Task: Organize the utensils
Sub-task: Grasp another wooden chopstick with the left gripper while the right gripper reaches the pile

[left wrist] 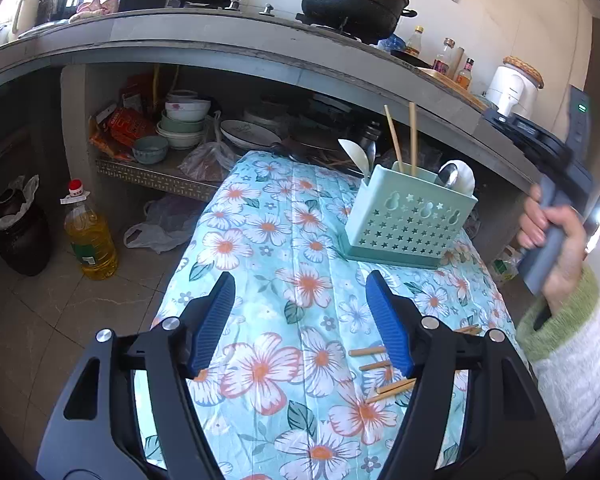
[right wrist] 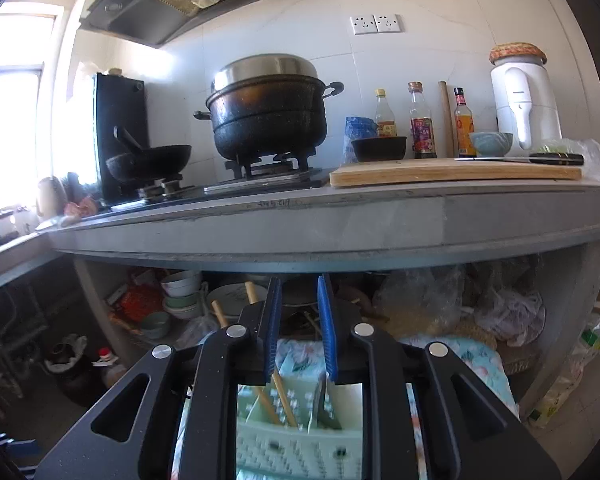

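Note:
A pale green perforated utensil holder stands on the floral cloth. It holds two wooden chopsticks, a white spoon and a metal ladle. Several wooden chopsticks lie on the cloth by my left gripper's right finger. My left gripper is open and empty above the cloth. My right gripper is partly open and empty, held above the holder, whose chopsticks show below it. The hand holding the right gripper shows in the left wrist view.
A grey counter runs behind, with a black pot, a pan, bottles, a cutting board and a white kettle. Under it are stacked bowls and plates. An oil bottle and dark jar stand on the floor.

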Tool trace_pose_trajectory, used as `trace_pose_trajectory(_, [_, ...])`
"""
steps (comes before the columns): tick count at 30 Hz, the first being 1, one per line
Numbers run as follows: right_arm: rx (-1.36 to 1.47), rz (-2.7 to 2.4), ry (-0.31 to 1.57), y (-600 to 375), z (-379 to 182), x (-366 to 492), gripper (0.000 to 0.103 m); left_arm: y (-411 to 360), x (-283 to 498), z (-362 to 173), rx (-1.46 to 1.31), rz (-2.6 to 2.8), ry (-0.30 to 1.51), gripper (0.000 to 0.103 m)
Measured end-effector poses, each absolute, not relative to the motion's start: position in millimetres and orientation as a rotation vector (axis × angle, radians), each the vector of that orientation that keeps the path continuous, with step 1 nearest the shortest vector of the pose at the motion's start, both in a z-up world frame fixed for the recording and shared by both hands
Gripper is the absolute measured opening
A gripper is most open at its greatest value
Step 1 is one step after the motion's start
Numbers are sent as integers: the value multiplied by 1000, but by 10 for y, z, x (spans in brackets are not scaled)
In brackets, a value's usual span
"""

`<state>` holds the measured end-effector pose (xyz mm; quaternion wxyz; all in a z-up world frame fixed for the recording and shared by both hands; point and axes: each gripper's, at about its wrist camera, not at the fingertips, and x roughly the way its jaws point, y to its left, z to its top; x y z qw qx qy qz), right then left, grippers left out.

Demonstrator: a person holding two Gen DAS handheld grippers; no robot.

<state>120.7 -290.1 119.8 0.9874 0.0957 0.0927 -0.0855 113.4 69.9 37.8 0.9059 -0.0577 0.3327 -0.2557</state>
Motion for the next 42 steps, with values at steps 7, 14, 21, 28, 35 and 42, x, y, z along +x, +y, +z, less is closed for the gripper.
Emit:
trace_pose_trajectory(7, [298, -117, 334, -3104, 892, 304, 33, 507, 1074, 310, -81, -585, 711, 65])
trace_pose_trajectory(14, [496, -152, 725, -3308, 76, -117, 36, 136, 902, 175, 18, -680, 717, 65])
trace_pose_trajectory(21, [736, -204, 881, -3403, -669, -482, 36, -419, 569, -148, 212, -805, 738, 63])
trace_pose_trajectory(28, [840, -216, 865, -3515, -885, -654, 36, -1113, 110, -447, 591, -875, 617, 43])
trace_pose_trajectory(35, [866, -212, 855, -3639, -916, -661, 36, -1551, -86, -781, 899, -862, 512, 21])
trace_pose_trajectory(42, [898, -198, 863, -3710, -1028, -664, 36, -1580, -165, -821, 1019, -869, 431, 12])
